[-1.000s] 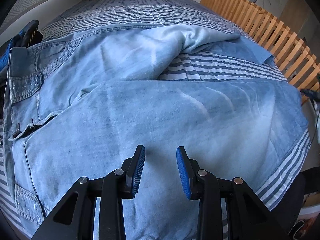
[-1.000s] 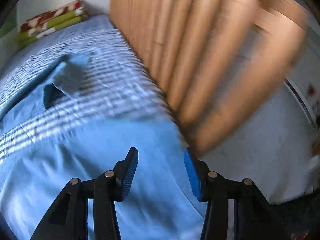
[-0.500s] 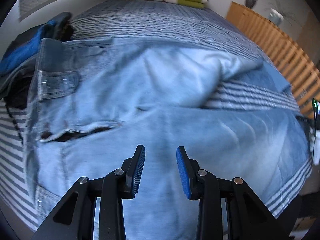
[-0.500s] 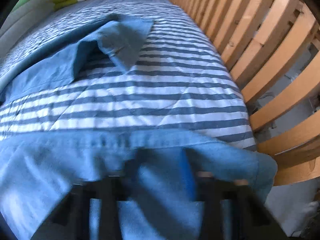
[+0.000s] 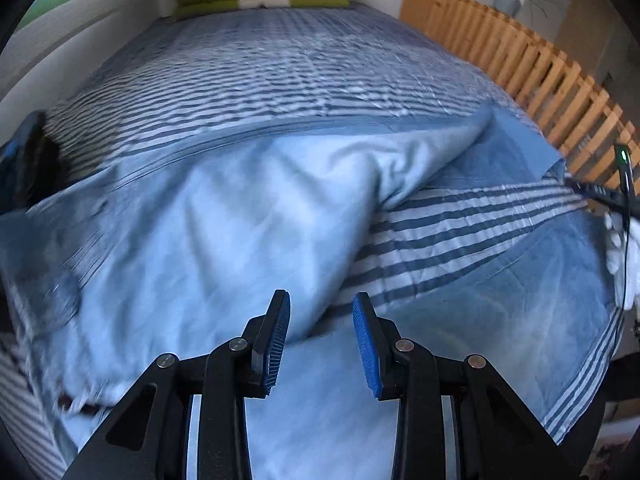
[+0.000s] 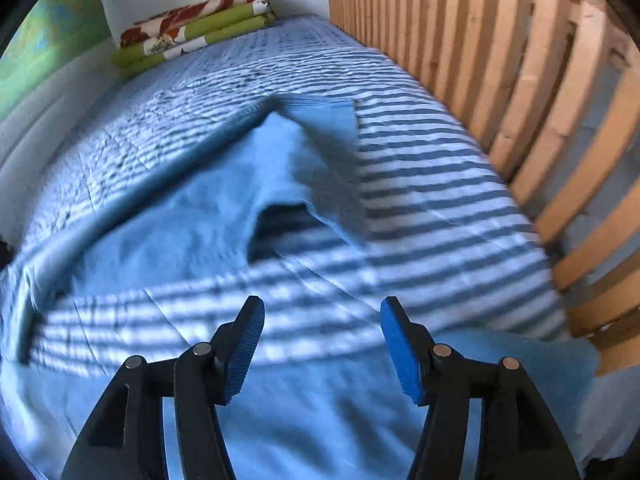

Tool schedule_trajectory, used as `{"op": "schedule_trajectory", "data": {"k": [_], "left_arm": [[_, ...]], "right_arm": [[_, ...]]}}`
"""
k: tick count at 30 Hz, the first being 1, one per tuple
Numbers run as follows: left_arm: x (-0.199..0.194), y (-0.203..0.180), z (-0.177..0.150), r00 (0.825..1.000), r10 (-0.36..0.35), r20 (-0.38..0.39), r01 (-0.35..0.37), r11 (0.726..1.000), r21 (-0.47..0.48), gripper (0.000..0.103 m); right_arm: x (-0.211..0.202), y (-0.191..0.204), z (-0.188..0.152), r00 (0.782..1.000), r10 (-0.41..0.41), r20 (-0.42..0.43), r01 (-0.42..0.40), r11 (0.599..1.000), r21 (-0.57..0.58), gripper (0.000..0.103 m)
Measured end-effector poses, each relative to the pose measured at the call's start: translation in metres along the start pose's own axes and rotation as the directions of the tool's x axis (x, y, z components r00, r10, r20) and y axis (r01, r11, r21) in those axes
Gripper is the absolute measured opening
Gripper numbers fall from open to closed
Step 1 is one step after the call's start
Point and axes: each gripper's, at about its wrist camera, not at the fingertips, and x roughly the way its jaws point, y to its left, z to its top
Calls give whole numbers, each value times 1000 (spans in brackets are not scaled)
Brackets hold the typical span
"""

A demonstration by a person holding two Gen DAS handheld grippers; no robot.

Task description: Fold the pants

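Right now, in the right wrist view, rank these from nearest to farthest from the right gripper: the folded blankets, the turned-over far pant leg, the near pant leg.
1. Near pant leg, directly under the right gripper, whose fingers are opening with nothing between them.
2. Turned-over far pant leg, mid-bed, ahead.
3. Folded blankets, far end, upper left.

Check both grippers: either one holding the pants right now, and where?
Nothing held. Left gripper is open above the pants, no cloth between its pads. Right gripper is opening over the near pant leg, nothing pinched.
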Motion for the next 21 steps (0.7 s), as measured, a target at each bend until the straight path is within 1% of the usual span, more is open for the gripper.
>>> {"op": "schedule_trajectory", "data": {"k": [3, 4, 5, 6, 7, 8, 10, 11, 12, 13, 14, 15, 16, 17, 19, 21], "left_arm": [[14, -12, 8, 999, 30, -25, -29, 998, 60, 35], [20, -17, 11, 998, 58, -31, -55, 994, 97, 35], [24, -20, 12, 996, 77, -34, -72, 991, 114, 35], [29, -22, 13, 995, 90, -42, -84, 988, 128, 35], [36, -23, 15, 994, 91, -59, -82, 986, 142, 35], [40, -22, 15, 993, 92, -71, -81, 985, 150, 35], [46, -19, 17, 992, 104, -77, -91, 984, 150, 35], [48, -17, 19, 992, 102, -78, -90, 986, 143, 35], [49, -13, 20, 992, 100, -77, -89, 987, 135, 35], [50, -12, 21, 992, 103, -77, -92, 987, 134, 35], [50, -9, 20, 991, 110, -73, -100, 985, 138, 31], [51, -7, 21, 990, 120, -68, -109, 984, 144, 26], [50, -5, 22, 990, 129, -62, -119, 982, 147, 18], [48, -2, 22, 990, 133, -55, -124, 982, 143, 13], [42, 5, 26, 991, 131, -38, -126, 984, 125, 12], [34, 11, 30, 992, 124, -15, -122, 987, 102, 13]], "right_arm": [[24, 13, 18, 999, 31, -16, -31, 999, 42, 57], [34, 17, 23, 999, 39, -28, -37, 997, 61, 57], [45, 18, 33, 999, 39, -35, -37, 997, 71, 57], [57, 21, 39, 998, 32, -45, -28, 996, 89, 57], [58, 23, 39, 998, 29, -47, -24, 995, 97, 57], [67, 25, 44, 998, 32, -55, -25, 993, 117, 56], [72, 25, 45, 998, 39, -56, -31, 990, 141, 56], [78, 27, 48, 998, 47, -47, -39, 987, 156, 52], [76, 26, 49, 998, 49, -39, -42, 986, 161, 41], [75, 27, 51, 999, 42, -31, -36, 986, 161, 7], [76, 30, 54, 998, 46, -42, -39, 987, 157, 2], [74, 32, 55, 998, 50, -41, -43, 987, 157, 2], [66, 33, 55, 999, 41, -26, -37, 988, 147, 2], [53, 38, 59, 1000, 28, 10, -29, 993, 112, 2], [32, 43, 65, 997, 24, 69, -29, 997, 73, 2], [-1, 43, 76, 986, -7, 164, -1, 999, 48, 2]]}}
